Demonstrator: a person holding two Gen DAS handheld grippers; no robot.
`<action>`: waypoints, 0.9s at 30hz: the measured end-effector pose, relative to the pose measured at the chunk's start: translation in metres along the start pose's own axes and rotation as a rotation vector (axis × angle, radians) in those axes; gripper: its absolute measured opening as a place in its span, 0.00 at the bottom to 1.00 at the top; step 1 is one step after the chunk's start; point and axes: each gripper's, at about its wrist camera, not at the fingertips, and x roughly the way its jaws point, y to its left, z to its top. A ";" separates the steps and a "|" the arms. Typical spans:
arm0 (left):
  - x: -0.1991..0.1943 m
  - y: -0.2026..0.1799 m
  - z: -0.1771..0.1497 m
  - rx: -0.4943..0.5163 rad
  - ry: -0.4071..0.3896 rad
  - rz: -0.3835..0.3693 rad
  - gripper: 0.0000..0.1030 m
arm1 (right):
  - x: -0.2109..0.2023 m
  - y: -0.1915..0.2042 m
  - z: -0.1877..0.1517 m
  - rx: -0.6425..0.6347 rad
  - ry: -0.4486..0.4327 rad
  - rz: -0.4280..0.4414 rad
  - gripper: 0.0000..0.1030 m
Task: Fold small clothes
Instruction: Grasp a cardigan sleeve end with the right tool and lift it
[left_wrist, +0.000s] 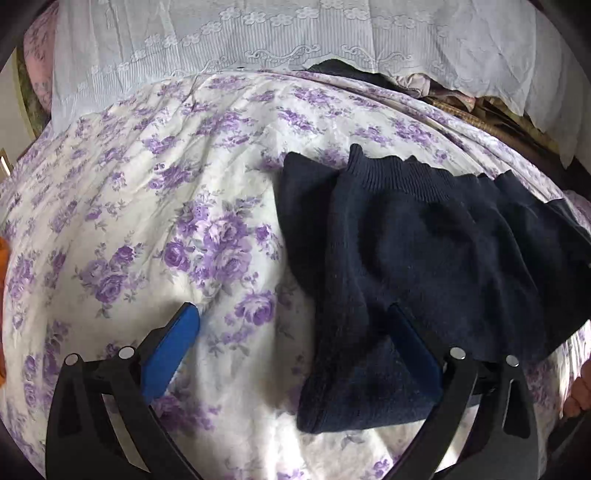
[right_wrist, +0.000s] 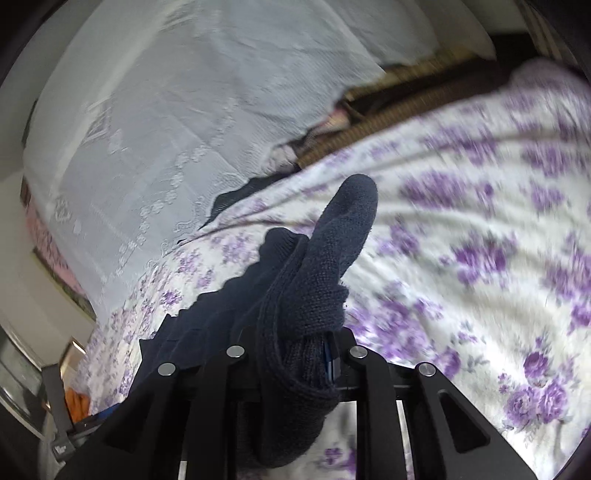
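a white bedsheet (left_wrist: 166, 177) printed with purple roses covers the bed, rumpled into soft ridges. beyond it hangs a white lace curtain (left_wrist: 258, 33) with flower trim. a scrap of orange cloth (right_wrist: 77, 404) shows at the lower left, near the bed's edge.

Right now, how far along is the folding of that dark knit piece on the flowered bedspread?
Early. Done: nothing looks neatly folded; the navy knit garment lies rumpled on the floral bedspread. In hand: the right gripper is shut on a bunched part of it, raised off the bedspread. The left gripper is open, one blue pad over bare bedspread, gripping nothing. Left: lay it flat, fold it, smooth it.
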 end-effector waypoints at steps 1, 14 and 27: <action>-0.002 0.000 0.000 0.001 -0.008 -0.004 0.96 | -0.002 0.007 0.001 -0.021 -0.008 -0.007 0.21; -0.006 0.014 0.005 -0.052 -0.010 -0.070 0.96 | -0.005 0.060 0.006 -0.113 -0.028 -0.040 0.21; 0.014 -0.051 0.068 0.137 0.025 -0.075 0.96 | -0.009 0.113 -0.006 -0.240 -0.024 -0.008 0.21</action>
